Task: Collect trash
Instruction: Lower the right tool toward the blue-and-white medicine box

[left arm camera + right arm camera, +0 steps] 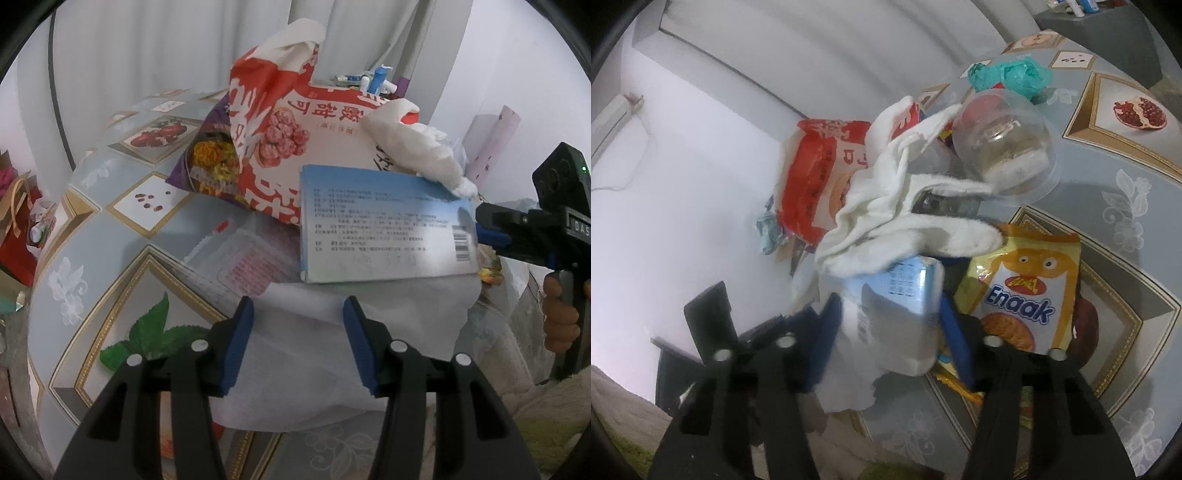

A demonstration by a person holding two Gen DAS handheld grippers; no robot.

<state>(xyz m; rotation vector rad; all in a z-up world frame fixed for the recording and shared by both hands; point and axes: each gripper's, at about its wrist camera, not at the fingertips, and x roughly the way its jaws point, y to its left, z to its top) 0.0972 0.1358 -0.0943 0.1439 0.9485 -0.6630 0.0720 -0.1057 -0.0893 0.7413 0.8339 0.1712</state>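
Observation:
A pile of trash lies on the patterned table (110,258). A flat blue box (388,225) rests on a white cloth (314,332), with crumpled white tissue (417,155) on its far corner. My right gripper (484,229) grips the box's right edge; in the right wrist view its jaws (890,325) are closed on the blue box (901,295). My left gripper (299,343) is open and empty, just in front of the box above the cloth. Behind lie a red-and-white snack bag (280,122) and a purple packet (210,158).
In the right wrist view there are a clear plastic cup (1004,147), a yellow Enaak biscuit packet (1027,288), a teal crumpled wrapper (1012,74) and the tissue (905,206). A red gift bag (18,229) stands left of the table. Tubes and bottles (373,79) stand at the back.

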